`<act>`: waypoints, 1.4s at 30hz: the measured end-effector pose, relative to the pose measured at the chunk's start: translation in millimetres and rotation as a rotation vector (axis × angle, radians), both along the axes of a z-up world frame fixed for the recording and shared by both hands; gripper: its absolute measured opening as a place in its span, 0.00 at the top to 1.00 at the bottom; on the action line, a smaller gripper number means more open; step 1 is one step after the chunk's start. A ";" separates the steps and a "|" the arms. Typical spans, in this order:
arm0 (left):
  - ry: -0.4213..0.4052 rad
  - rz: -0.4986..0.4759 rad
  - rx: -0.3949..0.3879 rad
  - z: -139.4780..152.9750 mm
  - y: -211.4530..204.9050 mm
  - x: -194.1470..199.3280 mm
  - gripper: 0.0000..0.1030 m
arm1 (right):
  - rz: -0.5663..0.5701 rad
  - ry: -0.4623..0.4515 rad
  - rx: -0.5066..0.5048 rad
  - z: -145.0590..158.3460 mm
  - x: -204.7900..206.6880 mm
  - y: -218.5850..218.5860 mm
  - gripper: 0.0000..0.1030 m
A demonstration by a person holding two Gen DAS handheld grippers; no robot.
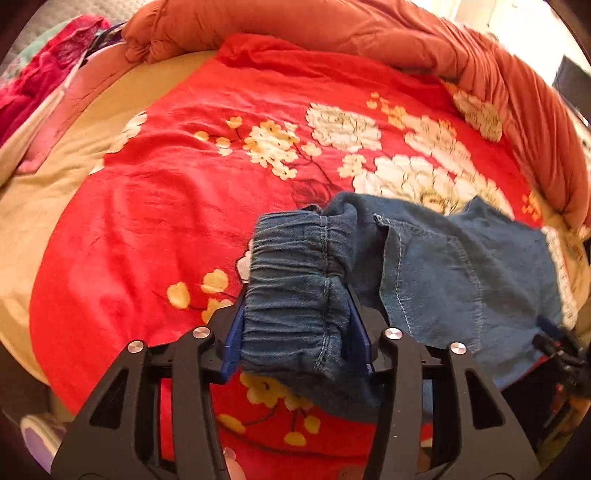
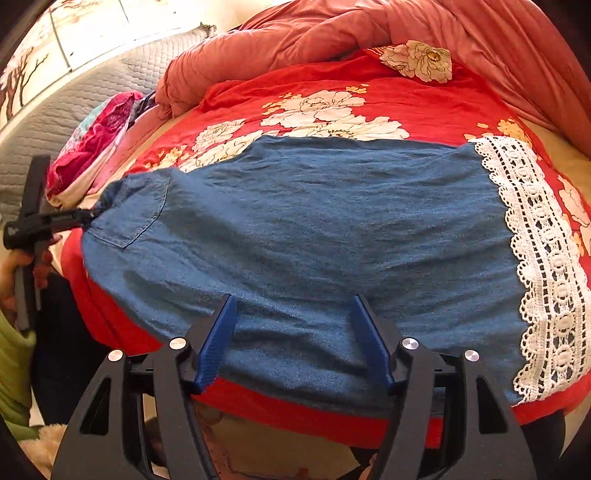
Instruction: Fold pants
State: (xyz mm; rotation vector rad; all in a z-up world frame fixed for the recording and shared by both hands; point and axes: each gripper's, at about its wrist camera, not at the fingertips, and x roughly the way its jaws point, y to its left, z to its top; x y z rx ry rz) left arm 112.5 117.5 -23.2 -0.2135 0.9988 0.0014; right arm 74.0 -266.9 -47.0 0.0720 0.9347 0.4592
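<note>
The blue denim pants (image 2: pixel 314 236) lie spread across a bed, on top of a red blanket (image 1: pixel 155 206) with white and yellow flowers on it. They reach from one side of the blanket to the other, close to the near edge of the bed.

The left claw (image 1: pixel 295 325) is squeezed onto the stretchy waistband (image 1: pixel 291 280) of the pants. The bunched cloth fills the space between its two blue fingers (image 1: pixel 233 339). In the right wrist view this claw (image 2: pixel 86 216) shows far off at the left side, pinching the corner of the pants by the back pocket (image 2: pixel 138 212). That corner is lifted a little off the blanket.

The right claw (image 2: pixel 295 339) is let go, with its blue fingers (image 2: pixel 218 343) wide apart. It sits just over the near edge of the pants, about the middle of the leg. I cannot tell if the fingers touch the cloth.

At the far right end, the leg has a wide white lace trim (image 2: pixel 543 266) along its hem.

A thick pink-orange quilt (image 2: pixel 369 33) is heaped up along the back of the bed. A pile of pink and red clothes (image 2: pixel 99 147) sits at the left side, well apart from the pants.
</note>
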 end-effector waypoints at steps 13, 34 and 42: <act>-0.244 -0.136 0.049 77.7 -58.2 -18.0 0.34 | 0.014 -0.009 0.056 1.0 -2.5 -7.0 0.33; -0.016 -0.446 -0.104 -13.2 -169.6 147.0 0.43 | -0.318 0.029 0.133 33.4 121.8 -173.1 0.44; 0.032 -0.475 -0.139 -32.6 -175.0 154.7 0.47 | -0.227 0.128 0.135 1.7 165.9 -163.8 0.58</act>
